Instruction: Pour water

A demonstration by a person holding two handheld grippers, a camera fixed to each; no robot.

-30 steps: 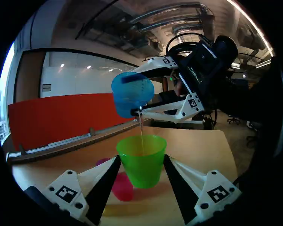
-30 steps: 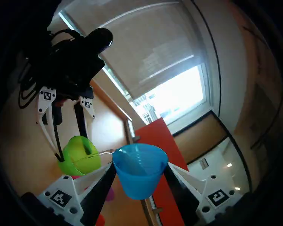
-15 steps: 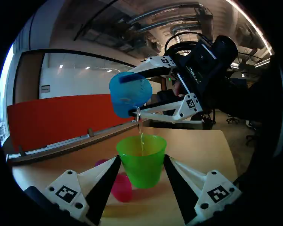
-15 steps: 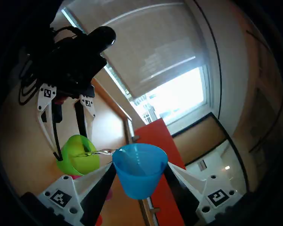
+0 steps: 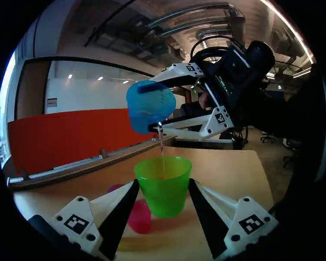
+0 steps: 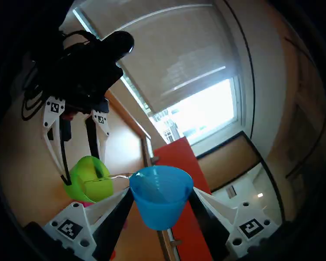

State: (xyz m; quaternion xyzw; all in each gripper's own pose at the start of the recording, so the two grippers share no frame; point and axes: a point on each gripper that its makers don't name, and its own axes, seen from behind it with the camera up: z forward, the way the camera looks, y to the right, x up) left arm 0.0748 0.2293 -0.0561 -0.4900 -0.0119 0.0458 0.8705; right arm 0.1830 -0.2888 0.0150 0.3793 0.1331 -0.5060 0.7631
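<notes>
Your left gripper [image 5: 163, 182] has its jaws clenched on the green cup [image 5: 164, 195], one finger pressing each side, cup upright and centred between them, mouth open to the top. Can't tell if its base touches the desk [image 5: 232, 169] or hangs just above it. Your right gripper [image 6: 161, 192] has its jaws grasping the blue cup [image 6: 161, 202] the same way, a finger on each side wall. In the left gripper view that blue cup sits above and ahead of the left jaws, tipped over with its lip low, and a thin stream of water [image 5: 161, 145] runs from the lip straight down into the green cup's mouth. In the right gripper view the stream leaves the blue rim toward the left of the right jaws and lands in the green cup, which is just beside and lower left of them. Writing: the only markings are square black-and-white marker tags [image 5: 77, 222] on the fingers of both grippers, patterns rather than text. The blue cup carries a darker blue patch near the rim and faint scale lines, too small to read. A pink cup [image 5: 140, 216] stands on the desk just left of the left jaws, partly behind the left finger. A red partition [image 5: 67, 135] runs beyond the desk's far edge.
</notes>
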